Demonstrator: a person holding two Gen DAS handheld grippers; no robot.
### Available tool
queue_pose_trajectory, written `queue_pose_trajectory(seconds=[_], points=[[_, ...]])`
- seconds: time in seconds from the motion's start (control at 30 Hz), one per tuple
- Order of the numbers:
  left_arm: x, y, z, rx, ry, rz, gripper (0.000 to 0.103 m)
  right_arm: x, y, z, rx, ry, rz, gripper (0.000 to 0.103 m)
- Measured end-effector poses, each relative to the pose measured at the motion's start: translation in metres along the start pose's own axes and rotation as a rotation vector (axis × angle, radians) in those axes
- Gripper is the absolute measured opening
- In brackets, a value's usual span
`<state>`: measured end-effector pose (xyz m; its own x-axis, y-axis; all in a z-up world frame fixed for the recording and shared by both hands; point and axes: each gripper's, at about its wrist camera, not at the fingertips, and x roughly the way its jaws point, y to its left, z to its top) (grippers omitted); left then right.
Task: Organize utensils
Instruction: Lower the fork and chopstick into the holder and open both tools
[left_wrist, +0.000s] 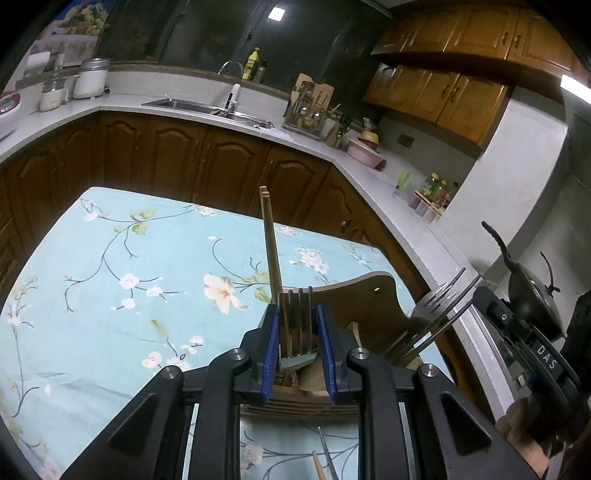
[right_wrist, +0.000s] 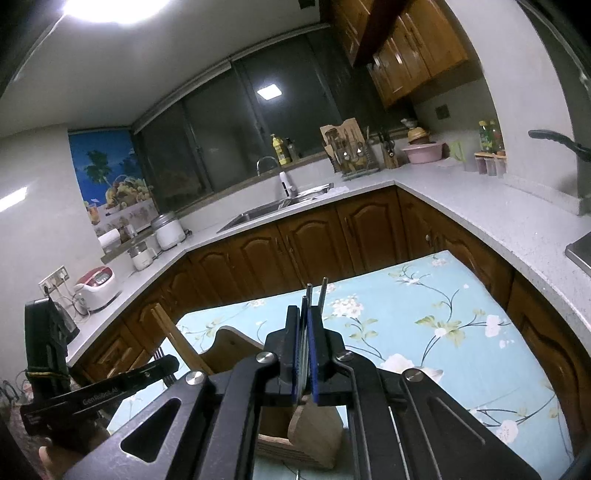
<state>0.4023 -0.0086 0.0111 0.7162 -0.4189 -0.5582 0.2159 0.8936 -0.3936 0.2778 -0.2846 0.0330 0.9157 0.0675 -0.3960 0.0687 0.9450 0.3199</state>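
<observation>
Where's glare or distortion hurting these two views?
Left wrist view: dim, fisheye bends the grey countertop; the silver metal fork between the left gripper jaws stays sharp. Right wrist view: blown-out ceiling light top left, reflected in the dark window.

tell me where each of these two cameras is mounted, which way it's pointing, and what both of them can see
Left wrist: sits behind the left gripper, facing the table and sink; its fingers clamp a fork over the wooden holder; the right gripper shows at right.
Right wrist: sits behind the right gripper, tilted higher toward the window; its fingers pinch metal chopsticks; the left gripper shows at lower left.
Shared: floral tablecloth, wooden holder, sink.
</observation>
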Motion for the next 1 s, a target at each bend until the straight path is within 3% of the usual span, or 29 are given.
queue_pose_trajectory(seconds=[0.37,0.47,0.53,0.6,0.87,1.0], points=[[0.000,-0.001,-0.010,0.000,0.001,0.010,0.025,0.006,-0.005,-0.001,0.012,0.031,0.013,0.009],[-0.001,-0.002,-0.009,0.000,-0.001,0.020,0.035,0.007,-0.007,0.000,0.017,0.036,0.015,0.012],[-0.002,-0.003,-0.010,0.001,-0.004,0.026,0.041,0.007,-0.008,0.000,0.021,0.037,0.018,0.028],[-0.002,-0.003,-0.010,0.001,-0.004,0.032,0.044,0.007,-0.008,-0.001,0.021,0.034,0.017,0.035],[-0.001,-0.002,-0.010,-0.012,0.003,0.041,0.046,0.007,-0.007,-0.002,0.025,0.039,0.019,0.035],[-0.005,-0.002,-0.011,-0.010,0.001,0.047,0.055,0.006,-0.007,-0.002,0.029,0.038,0.022,0.038]])
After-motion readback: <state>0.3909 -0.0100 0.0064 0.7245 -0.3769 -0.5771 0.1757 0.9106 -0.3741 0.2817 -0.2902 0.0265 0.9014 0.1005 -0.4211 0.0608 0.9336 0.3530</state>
